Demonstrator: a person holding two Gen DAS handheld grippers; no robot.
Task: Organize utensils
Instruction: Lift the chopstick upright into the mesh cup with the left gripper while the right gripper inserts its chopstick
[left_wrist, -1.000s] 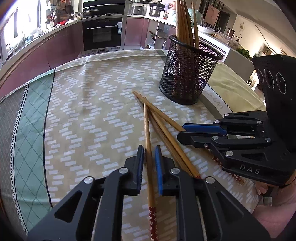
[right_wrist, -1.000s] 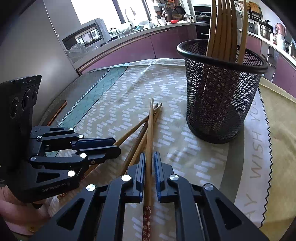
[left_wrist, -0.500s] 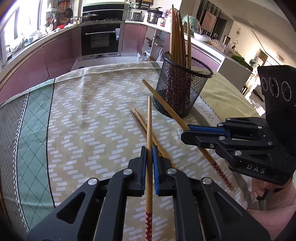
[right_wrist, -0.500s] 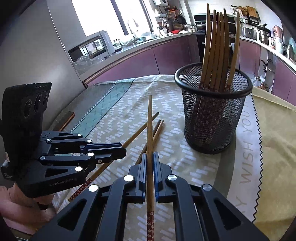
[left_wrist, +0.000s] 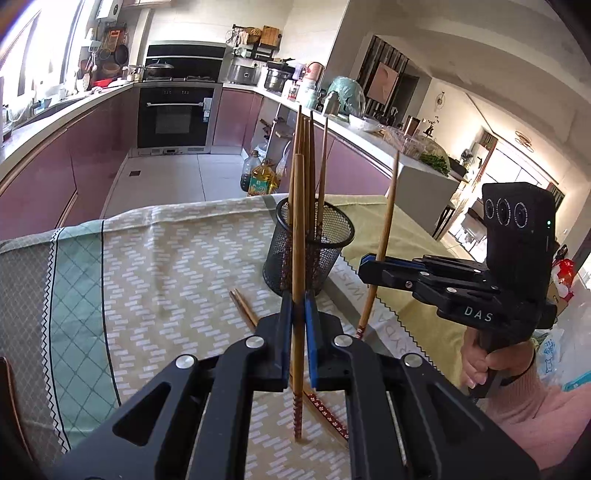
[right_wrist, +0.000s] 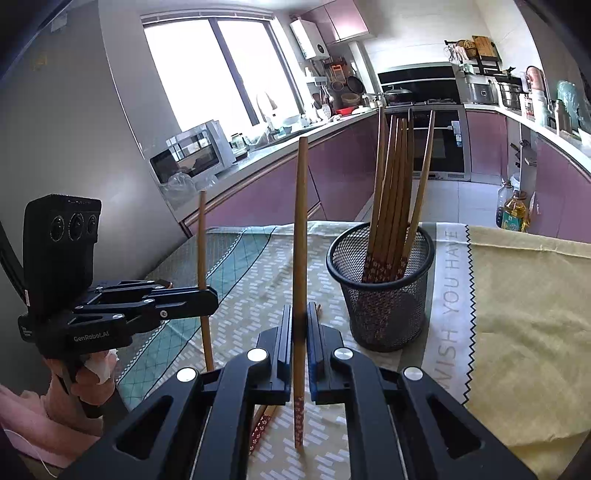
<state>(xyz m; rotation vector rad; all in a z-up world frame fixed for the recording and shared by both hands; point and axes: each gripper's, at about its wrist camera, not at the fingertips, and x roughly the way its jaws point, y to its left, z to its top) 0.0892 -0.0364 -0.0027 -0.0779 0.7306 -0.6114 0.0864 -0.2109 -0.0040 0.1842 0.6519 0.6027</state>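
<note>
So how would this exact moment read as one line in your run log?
left gripper: shut on chopstick | right gripper: shut on second chopstick | mesh cup: holds chopsticks | loose pair: on tablecloth

One mesh holder (right_wrist: 380, 295), two grippers, two held chopsticks, two chopsticks lying on the tablecloth (left_wrist: 147, 277)

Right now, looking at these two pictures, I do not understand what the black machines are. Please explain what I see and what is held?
These are no robots: a person holds a hand tool with two fingers in each hand, and a camera sits on each tool. One picture looks along the left gripper, the other along the right gripper. Each is shut on one wooden chopstick, held nearly upright. On the patterned tablecloth stands a black mesh cup holding more chopsticks. Two loose chopsticks lie on the cloth.
</note>
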